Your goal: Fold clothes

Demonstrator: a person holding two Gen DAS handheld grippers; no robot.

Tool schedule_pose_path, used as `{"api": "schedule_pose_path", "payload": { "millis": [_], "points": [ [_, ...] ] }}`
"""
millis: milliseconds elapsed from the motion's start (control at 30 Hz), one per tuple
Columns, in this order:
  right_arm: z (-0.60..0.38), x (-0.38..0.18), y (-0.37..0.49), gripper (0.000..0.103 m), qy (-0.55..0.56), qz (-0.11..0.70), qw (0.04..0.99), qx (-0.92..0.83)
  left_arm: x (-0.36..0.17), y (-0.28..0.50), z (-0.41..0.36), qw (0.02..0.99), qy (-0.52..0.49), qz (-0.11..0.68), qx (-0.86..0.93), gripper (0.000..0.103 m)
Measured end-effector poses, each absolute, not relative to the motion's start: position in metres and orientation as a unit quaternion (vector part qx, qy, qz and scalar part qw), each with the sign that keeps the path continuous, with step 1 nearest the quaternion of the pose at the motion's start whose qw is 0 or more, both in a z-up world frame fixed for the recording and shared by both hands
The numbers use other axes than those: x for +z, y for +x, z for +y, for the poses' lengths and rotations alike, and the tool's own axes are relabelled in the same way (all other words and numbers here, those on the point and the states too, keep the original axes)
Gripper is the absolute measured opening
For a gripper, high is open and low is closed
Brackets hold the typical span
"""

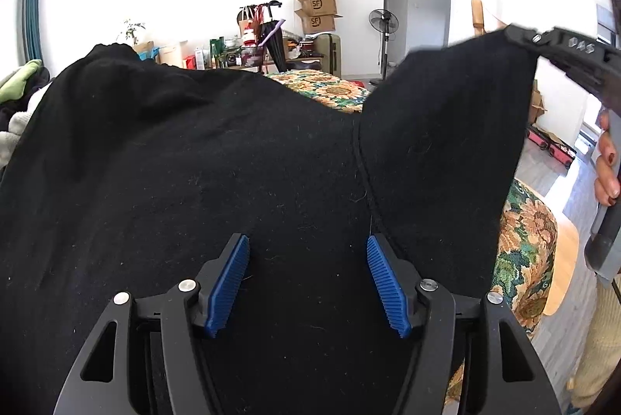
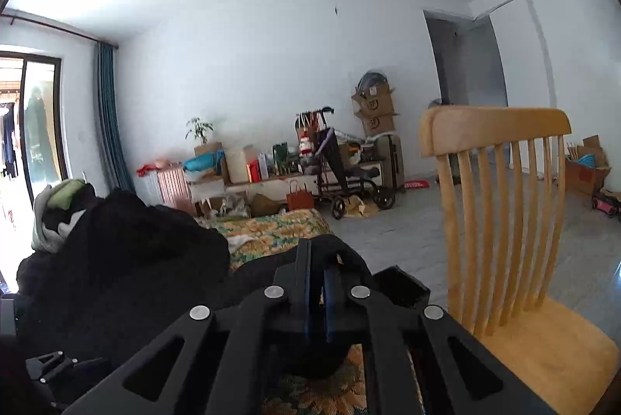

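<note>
Left gripper: your jaws stood wide over the black garment, gripping nothing.
Right gripper: you pinched its raised corner.

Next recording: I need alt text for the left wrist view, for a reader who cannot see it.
A black garment fills the frame beneath the open left gripper, while the right gripper pinches one corner and lifts it at upper right. A sunflower-patterned cover and cluttered room lie behind.
</note>
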State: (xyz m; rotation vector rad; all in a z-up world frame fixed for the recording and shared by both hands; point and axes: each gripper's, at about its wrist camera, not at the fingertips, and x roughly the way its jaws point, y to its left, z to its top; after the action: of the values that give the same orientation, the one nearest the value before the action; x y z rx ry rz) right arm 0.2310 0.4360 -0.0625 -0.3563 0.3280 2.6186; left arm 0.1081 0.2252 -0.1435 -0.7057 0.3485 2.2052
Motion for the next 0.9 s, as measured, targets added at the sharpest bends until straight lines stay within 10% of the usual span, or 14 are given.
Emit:
{"api": "schedule_pose_path", "payload": {
  "millis": [67,467,633,767,900],
  "points": [
    [0.453,-0.076,0.226,0.034,-0.162,0.176,0.211,0.948,-0.145,0.107,0.228,0.390,-0.278,0.137,0.867,0.065],
    [0.539,-0.117,0.267,0.046,-0.116,0.359,0.214,0.901,-0.146,0.090,0.223,0.415,-0.288,0.084,0.859,0.065],
    [0.495,-0.067,0.267,0.043,-0.078,0.137,0.308,0.938,-0.145,0.090,0.226,0.413,-0.291,0.088,0.858,0.065],
    [0.460,-0.045,0.263,0.072,-0.058,-0.153,0.502,0.850,-0.146,0.096,0.232,0.400,-0.282,0.117,0.864,0.065],
    [0.488,-0.034,0.288,0.069,-0.104,-0.116,0.446,0.881,-0.145,0.091,0.227,0.409,-0.290,0.088,0.861,0.065]
  ]
}}
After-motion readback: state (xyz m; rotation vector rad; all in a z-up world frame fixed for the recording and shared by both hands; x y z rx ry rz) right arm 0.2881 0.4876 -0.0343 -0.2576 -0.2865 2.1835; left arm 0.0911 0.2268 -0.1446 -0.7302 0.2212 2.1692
